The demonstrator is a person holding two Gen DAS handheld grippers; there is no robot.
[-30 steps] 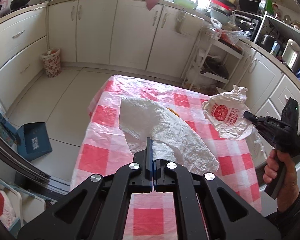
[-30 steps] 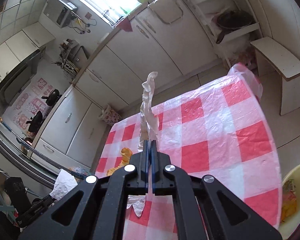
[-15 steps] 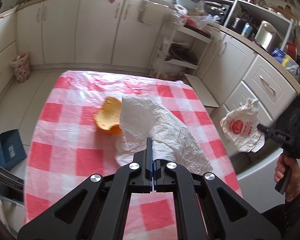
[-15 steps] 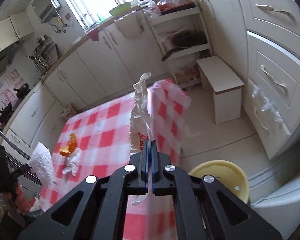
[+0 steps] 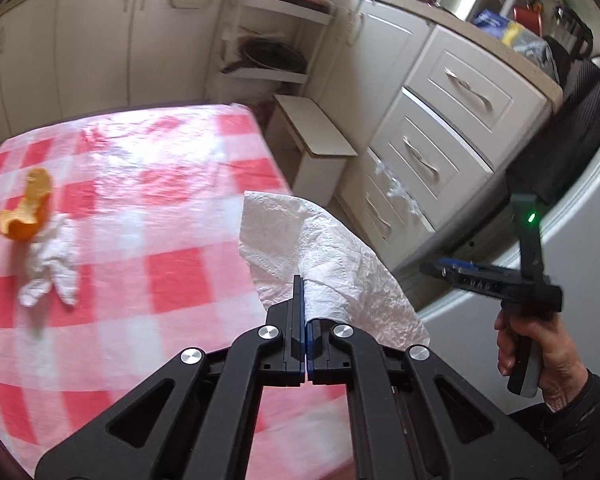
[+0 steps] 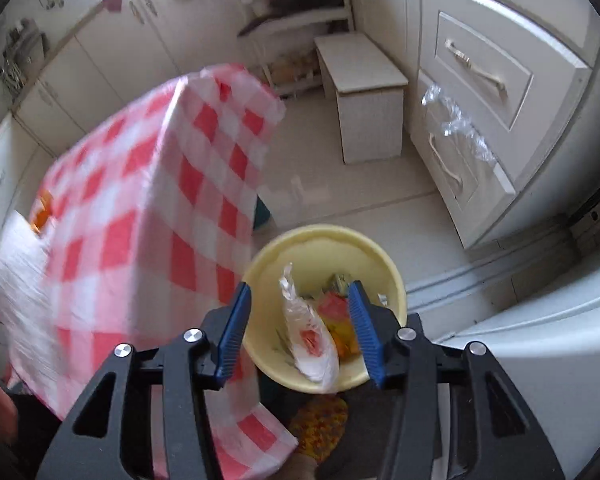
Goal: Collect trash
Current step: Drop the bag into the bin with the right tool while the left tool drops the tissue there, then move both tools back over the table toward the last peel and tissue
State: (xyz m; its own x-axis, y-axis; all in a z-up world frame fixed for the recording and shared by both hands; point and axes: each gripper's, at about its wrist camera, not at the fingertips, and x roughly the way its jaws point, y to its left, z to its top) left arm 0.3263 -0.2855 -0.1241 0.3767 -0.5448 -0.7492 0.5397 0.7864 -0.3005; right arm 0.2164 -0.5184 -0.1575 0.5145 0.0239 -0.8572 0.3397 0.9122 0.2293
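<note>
Right gripper [image 6: 298, 330] fingers opening, plastic bag [image 6: 310, 340] falling free into yellow bin [image 6: 388, 280] directly beneath; left gripper [image 5: 306, 300], clenched on paper towel [image 5: 324, 256], has the bin toward 3 o'clock

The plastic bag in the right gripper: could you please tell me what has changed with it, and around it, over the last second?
The right gripper swung from over the table to above the yellow bin; its jaws are opening, and the plastic bag is dropping free between them. The left gripper moved toward the table's edge. Unchanged: it stays shut on the paper towel; orange peel and crumpled tissue remain on the tablecloth.
</note>
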